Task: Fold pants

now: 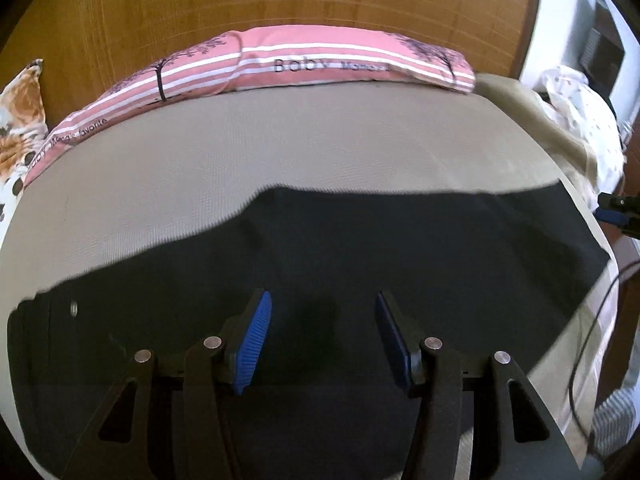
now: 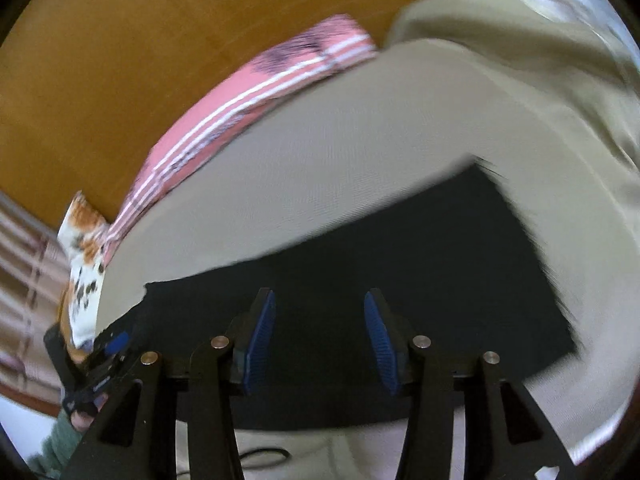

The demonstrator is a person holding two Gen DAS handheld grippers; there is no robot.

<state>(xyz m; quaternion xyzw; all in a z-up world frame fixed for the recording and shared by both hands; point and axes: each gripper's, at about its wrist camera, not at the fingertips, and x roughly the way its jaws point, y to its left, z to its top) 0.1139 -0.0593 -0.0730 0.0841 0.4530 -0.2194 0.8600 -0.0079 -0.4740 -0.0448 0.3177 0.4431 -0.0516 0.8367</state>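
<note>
We see the dark pants (image 1: 360, 264) lying flat on the bed (image 1: 200, 160). Our left gripper (image 1: 324, 336) and right gripper (image 2: 320, 336) hang above them, jaws apart, seemingly holding nothing.

Right tongs (image 2: 320, 336) apart, seemingly empty, above pants (image 2: 400, 264).

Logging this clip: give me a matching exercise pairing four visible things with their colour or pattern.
Things:
1. pants
2. long pillow
3. bed sheet
4. pads of the left hand-held gripper

Colour or pattern:
A. blue, ribbed
B. pink with white stripes
C. plain beige
D. dark, nearly black

Pairs: 1-D, 2-B, 3-C, 4-A
</note>
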